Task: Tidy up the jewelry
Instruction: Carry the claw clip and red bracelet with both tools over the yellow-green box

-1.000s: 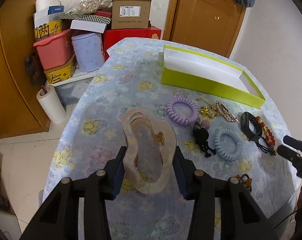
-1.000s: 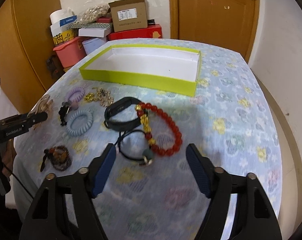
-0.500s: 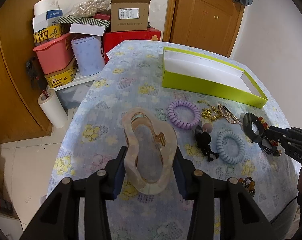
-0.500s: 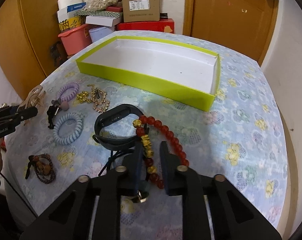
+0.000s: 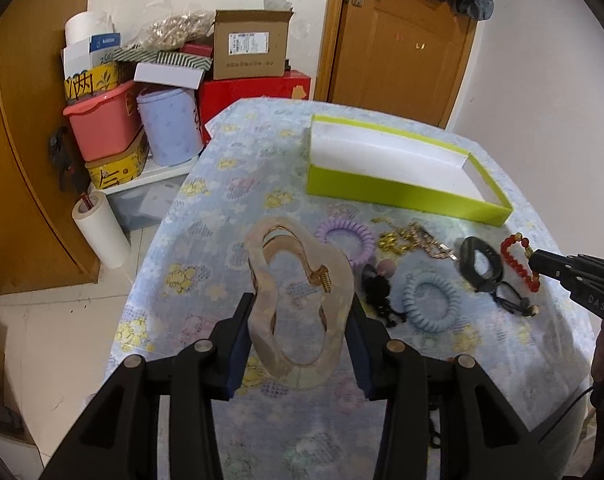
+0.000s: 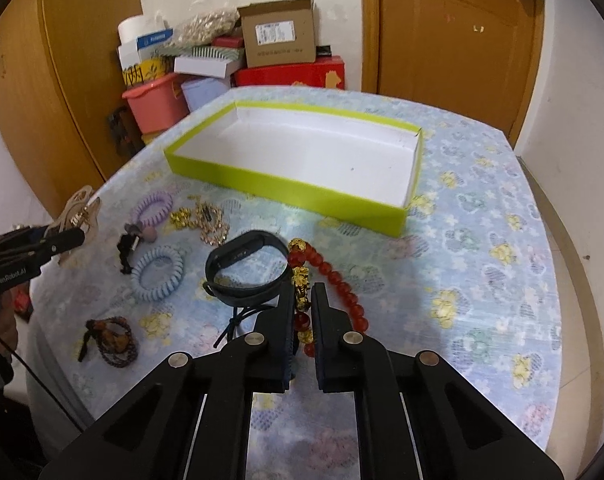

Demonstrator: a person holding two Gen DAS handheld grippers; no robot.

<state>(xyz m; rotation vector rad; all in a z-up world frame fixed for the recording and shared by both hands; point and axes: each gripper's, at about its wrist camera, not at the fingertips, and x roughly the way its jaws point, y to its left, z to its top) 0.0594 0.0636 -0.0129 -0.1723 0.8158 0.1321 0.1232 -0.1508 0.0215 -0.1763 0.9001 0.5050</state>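
The right gripper (image 6: 302,304) has just snapped in: a second ago its jaws stood wide over the red bead bracelet (image 6: 342,284), and now they are nearly together and closing the last bit, clamped on the beaded strand, with red and gold beads showing in the narrow slot between the pads. The rest of the bracelet loops out ahead of the jaws and to their right, resting on the flowered surface (image 6: 482,240). Just left of the jaw tips lies the black band (image 6: 241,270), touching the bracelet's gold charm, with a thin black cord trailing back under the left jaw, so a snag on lift looks possible.

Over on the other side, the left gripper (image 5: 297,320) has hardly changed: its jaws sit wide, pressed on both flanks of the big pale hair claw (image 5: 297,300), which stands up between them, above the cloth, as it did a second ago.

Dead ahead of both pairs of jaws waits the lime-green box (image 6: 277,184), white inside and with nothing in it. Between jaws and box the lilac coil tie (image 6: 151,208), blue coil tie (image 6: 157,270), gold chain pieces (image 6: 203,218) and a dark beaded bracelet (image 6: 111,340) lie loose.

So both hands look loaded, and I judge the carry to the box comes next, with sorting barely begun
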